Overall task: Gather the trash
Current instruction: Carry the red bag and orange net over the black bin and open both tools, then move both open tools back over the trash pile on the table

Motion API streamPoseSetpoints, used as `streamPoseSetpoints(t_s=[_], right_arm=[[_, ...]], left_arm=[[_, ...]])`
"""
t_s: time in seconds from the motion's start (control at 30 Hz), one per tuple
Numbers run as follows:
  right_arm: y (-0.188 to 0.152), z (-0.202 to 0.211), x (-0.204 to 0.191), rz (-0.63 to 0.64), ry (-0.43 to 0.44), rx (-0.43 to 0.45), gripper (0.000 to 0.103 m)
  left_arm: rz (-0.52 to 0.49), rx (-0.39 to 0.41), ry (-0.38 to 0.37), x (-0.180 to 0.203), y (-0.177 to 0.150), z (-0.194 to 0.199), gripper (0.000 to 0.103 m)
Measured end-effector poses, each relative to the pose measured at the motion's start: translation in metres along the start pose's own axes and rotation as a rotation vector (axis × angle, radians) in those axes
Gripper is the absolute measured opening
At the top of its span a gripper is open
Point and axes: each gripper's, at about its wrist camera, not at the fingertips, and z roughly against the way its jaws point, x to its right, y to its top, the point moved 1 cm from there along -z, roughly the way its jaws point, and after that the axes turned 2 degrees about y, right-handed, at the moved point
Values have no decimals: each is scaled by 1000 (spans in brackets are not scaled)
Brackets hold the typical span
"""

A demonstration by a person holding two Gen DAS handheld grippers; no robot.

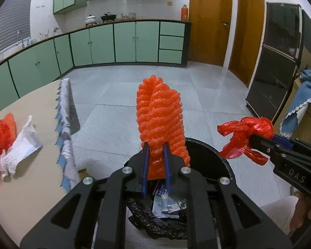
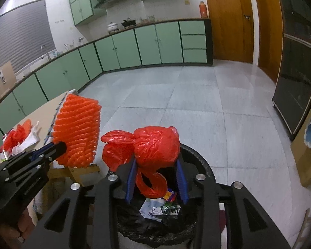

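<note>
**Two pieces of trash held above the bin**

On the far left, a tan table (image 1: 37,112) carries leftover litter: a crumpled white wrapper (image 1: 18,145) lying against a scrap of red plastic (image 1: 0,139).

Right of the table, the left gripper (image 1: 156,147) holds an orange foam net sleeve (image 1: 159,116), a ribbed, ropy mesh tube standing upright from the fingers. The blue-padded jaws are narrowly parted, and the pads press the sleeve's lower end on both sides. In the right wrist view the same sleeve (image 2: 77,132) looks broad and flat, poking out beyond the gripper's tip.

Further right, the right gripper (image 2: 157,166) carries a knotted red plastic bag (image 2: 155,145), shiny and crinkled, with a bunched tail on its left and a twisted loop hanging below. Its jaws stand moderately apart, and the bag's bulging body sits wedged between the blue pads.

Both items hang above a black-lined trash bin (image 2: 199,157) on the near floor, which holds printed paper and wrappers; their print is too small to read.

White letters "DAS" mark the right gripper's body in the left wrist view.
</note>
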Motion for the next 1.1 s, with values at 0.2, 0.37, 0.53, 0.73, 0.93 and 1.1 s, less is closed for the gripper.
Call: streamPoseSetpoints(t_s=[0.2, 0.37, 0.53, 0.73, 0.93, 1.1], right_arm=[[-2, -3, 3, -16, -21, 7, 57], [1, 6, 3, -30, -32, 43, 66], [8, 23, -9, -7, -51, 108, 85], [20, 38, -38, 38, -33, 155, 97], [26, 40, -76, 76, 22, 163, 97], [25, 37, -114, 125, 71, 174, 97]], left_arm=[[7, -3, -9, -8, 5, -4, 38], [35, 10, -1, -18, 8, 4, 45], [58, 76, 46, -36, 13, 32, 59], [120, 125, 121, -77, 11, 69, 75], [171, 146, 205, -119, 2, 100, 84], [206, 150, 293, -159, -10, 123, 84]])
